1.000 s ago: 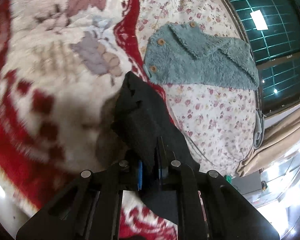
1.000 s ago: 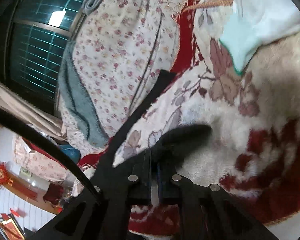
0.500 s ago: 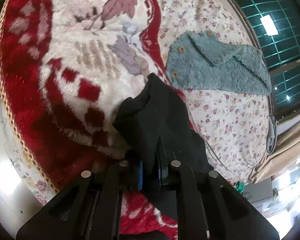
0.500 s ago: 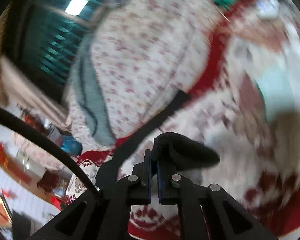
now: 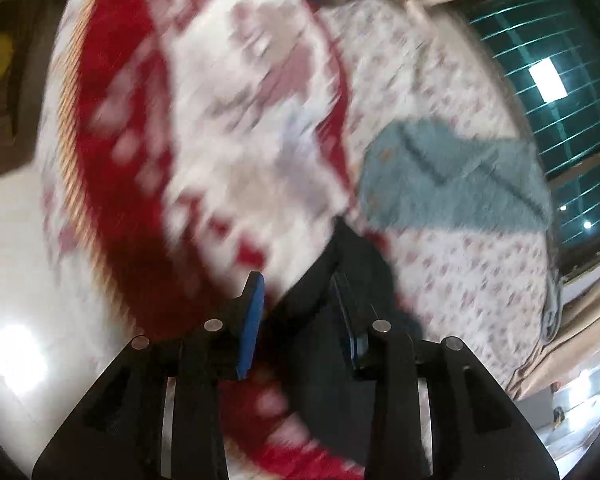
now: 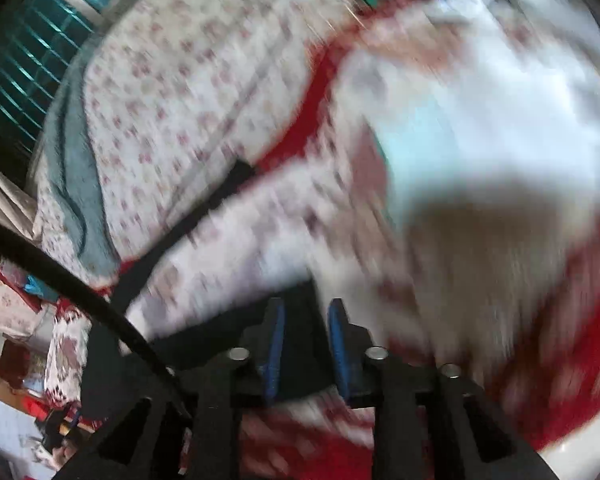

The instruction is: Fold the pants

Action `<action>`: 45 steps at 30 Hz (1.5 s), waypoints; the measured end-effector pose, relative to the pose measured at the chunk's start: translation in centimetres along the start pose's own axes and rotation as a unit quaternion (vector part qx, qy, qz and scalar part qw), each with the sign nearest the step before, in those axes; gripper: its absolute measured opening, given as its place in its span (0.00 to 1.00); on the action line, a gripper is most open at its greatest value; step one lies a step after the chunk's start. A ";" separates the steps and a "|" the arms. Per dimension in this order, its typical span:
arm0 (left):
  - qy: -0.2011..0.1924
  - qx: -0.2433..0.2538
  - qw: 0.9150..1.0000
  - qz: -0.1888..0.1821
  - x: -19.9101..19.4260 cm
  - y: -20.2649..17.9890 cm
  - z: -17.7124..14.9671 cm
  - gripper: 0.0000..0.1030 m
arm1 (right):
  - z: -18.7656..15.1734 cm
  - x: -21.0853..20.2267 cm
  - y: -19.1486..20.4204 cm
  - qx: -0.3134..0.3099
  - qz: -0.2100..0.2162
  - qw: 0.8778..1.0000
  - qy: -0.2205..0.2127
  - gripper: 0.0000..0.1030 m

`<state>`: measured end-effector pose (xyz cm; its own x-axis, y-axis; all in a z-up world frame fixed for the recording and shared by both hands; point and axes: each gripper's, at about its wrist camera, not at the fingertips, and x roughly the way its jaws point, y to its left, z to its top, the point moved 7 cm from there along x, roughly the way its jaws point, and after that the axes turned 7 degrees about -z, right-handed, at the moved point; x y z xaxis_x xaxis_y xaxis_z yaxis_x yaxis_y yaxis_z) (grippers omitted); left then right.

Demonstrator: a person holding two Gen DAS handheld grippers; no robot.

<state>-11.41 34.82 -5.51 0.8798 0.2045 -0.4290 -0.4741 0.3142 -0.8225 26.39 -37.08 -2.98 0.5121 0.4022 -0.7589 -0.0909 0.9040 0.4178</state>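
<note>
The black pants (image 5: 352,276) lie on the red and white fleece blanket (image 5: 204,152). In the left wrist view my left gripper (image 5: 298,280) is open, its blue pads apart, with the black cloth lying loose between and below the fingers. In the right wrist view my right gripper (image 6: 306,306) is open too, and black cloth (image 6: 300,332) lies between its pads. A long strip of the pants (image 6: 204,216) runs away to the upper left. Both views are blurred by motion.
A teal fleece garment (image 5: 452,184) with buttons lies on the flowered sheet (image 5: 460,272); it also shows at the left of the right wrist view (image 6: 72,184). A white and light blue cloth (image 6: 480,120) lies on the blanket (image 6: 540,280). A window with bars (image 5: 556,80) is behind.
Both grippers have opened and let go of the black pants. Both cameras have swung, so the bed has shifted in view.
</note>
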 end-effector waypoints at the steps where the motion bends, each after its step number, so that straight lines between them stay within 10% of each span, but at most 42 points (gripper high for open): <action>1: 0.000 0.013 1.000 -0.016 0.6 -1.7 0.4 0.37 | 1.5 0.4 0.9 -0.001 0.012 1.000 -0.005 0.37; 6: 0.057 0.088 0.993 -0.045 7.5 -7.6 -3.0 0.52 | 8.6 8.2 6.4 0.099 0.163 0.981 0.045 0.49; 13: 0.056 0.155 0.986 0.021 14.5 -6.1 -7.6 0.52 | 13.2 22.3 8.9 0.151 0.165 0.970 0.098 0.49; 21: 0.017 0.184 0.983 -0.008 14.3 -5.9 -8.8 0.53 | 13.8 27.8 9.0 0.138 0.132 0.976 0.102 0.48; 24: 0.017 0.182 0.983 -0.013 14.3 -5.9 -8.5 0.53 | 13.6 28.7 10.2 0.106 0.123 0.980 0.113 0.04; 33: 0.022 0.180 0.983 -0.011 14.6 -5.9 -8.1 0.53 | 12.5 20.2 7.7 0.085 0.052 0.994 0.040 0.03; 45: 0.118 0.114 0.986 -0.012 10.6 -6.6 -4.5 0.53 | 4.0 11.4 -0.7 0.136 0.012 0.989 0.055 0.03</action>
<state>1.14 30.72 -6.32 0.8612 -0.0186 -0.5079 -0.4249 0.5218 -0.7397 35.71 -33.71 -9.99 0.4152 0.4501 -0.7906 0.1392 0.8274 0.5442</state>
